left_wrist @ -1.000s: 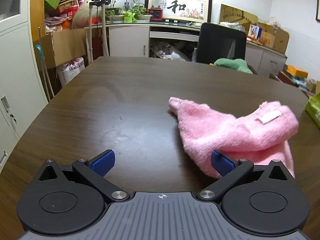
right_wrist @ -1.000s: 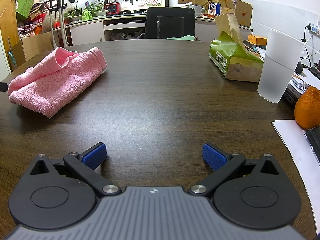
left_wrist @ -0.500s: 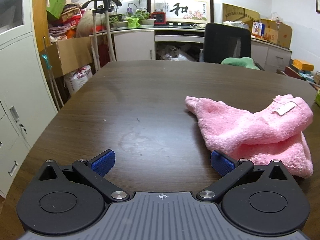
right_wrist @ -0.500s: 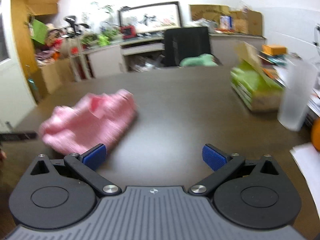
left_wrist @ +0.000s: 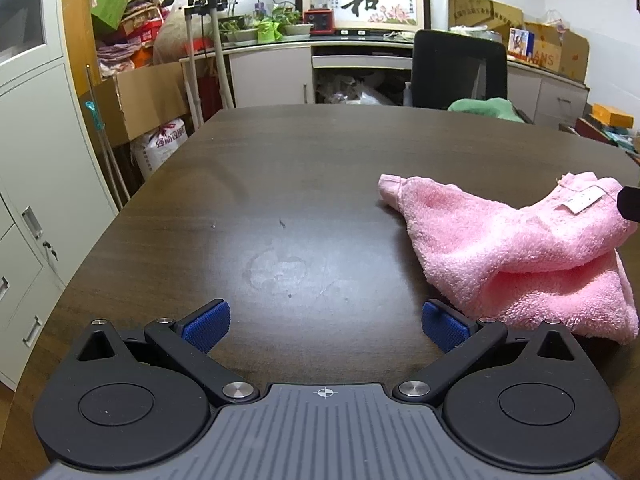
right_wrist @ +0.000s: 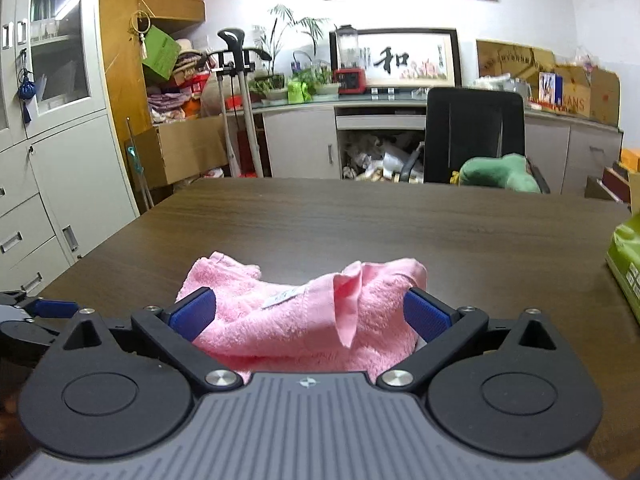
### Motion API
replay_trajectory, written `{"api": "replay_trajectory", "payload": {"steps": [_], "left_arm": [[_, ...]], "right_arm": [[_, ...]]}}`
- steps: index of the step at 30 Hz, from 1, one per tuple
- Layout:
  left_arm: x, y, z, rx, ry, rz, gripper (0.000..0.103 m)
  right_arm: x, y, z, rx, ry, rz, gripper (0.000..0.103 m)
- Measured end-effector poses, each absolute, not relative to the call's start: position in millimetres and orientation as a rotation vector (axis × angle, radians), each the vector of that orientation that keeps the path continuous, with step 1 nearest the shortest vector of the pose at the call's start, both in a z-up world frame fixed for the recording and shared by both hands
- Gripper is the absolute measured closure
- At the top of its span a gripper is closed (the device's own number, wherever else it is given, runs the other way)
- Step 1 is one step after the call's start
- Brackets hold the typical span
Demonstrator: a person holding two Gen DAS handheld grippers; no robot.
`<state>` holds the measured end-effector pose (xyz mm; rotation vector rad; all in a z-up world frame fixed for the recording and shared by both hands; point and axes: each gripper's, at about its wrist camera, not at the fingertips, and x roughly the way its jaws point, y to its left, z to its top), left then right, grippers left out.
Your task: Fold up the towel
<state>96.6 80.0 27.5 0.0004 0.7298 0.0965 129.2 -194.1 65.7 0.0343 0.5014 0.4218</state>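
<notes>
left tool (left_wrist: 326, 326): wide open, empty | right tool (right_wrist: 308, 312): wide open, straddling crumpled pink towel (right_wrist: 312, 320) | on dark surface (left_wrist: 320, 184)

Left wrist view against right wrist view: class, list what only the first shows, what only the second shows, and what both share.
Only the left wrist view: the pale smudge on the table, and the towel lying to the right of the open left gripper. Only the right wrist view: the green packet, and the towel between the open right gripper's fingers. Both: pink towel with its white label, dark table, black chair.
</notes>
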Motion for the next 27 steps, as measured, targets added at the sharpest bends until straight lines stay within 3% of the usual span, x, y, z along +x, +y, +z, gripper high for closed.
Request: {"api": "replay_trajectory", "payload": {"steps": [7,12,14,22,27], "left_arm": [[95.3,80.2,24.9,0.005,0.739,0.105,0.0],[95.9,79.0,23.2,0.011,0.745,0.107,0.0],[96.1,78.4,23.4,0.014,0.745,0.105,0.0],[95.3,78.9,25.0,0.011,0.74,0.107,0.0],[94.3,83.4,29.5,-0.009,0.729,0.112,0.0]], "right_arm": [[130.2,-190.2,49.9,0.012,0.519,0.439,0.039],[122.7,-183.0,47.5,-0.053,0.467,0.424,0.04],[122.1,-182.3,47.7,-0.055,0.468,0.429,0.053],[115.2,-188.4,51.4,-0.044,0.457,0.439,0.082],[103.0,-183.9,57.7,-0.097,0.43,0.522,0.088]]}}
